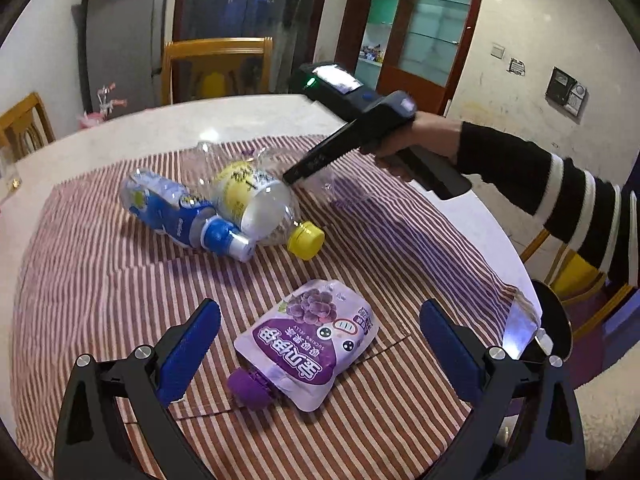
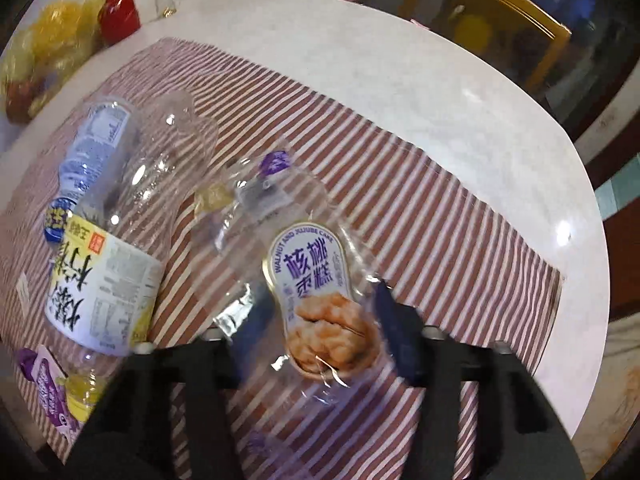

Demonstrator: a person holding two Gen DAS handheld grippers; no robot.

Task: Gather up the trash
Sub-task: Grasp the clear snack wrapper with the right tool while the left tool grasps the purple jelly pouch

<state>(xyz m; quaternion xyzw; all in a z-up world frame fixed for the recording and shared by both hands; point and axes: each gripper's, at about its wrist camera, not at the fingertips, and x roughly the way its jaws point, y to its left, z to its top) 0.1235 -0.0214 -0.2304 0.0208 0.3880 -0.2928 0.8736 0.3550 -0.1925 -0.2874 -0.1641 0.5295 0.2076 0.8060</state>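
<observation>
The left tool [image 1: 316, 348] is seen wide apart in its own view, its blue pads on either side of a purple jelly pouch [image 1: 310, 340] without touching it; the pouch lies flat on the striped cloth [image 1: 100, 280] in the lower middle of the frame. Further up, a blue-labelled bottle [image 1: 176, 212] and a yellow-capped bottle [image 1: 260, 204] lie on their sides, touching, in the centre left. In the upper right of that frame the right tool [image 1: 294, 178] is seen held by a hand [image 1: 428, 136] in a striped sleeve [image 1: 568, 196], its tip lowered onto a clear wrapper beside the yellow-capped bottle; its pads cannot be made out from there.

The right wrist view alone shows them: the tool is narrowed around a clear cake wrapper [image 2: 316, 280] in the lower middle of the frame, with one blue pad [image 2: 396, 336] right of the wrapper and the other seen dimly through the film on the left. Whether the pads press the film cannot be told, as the picture is blurred. Only this view shows a red bottle [image 2: 118, 14] at the upper left. The white table [image 2: 460, 92] is cut off by the frame edges in both views.
</observation>
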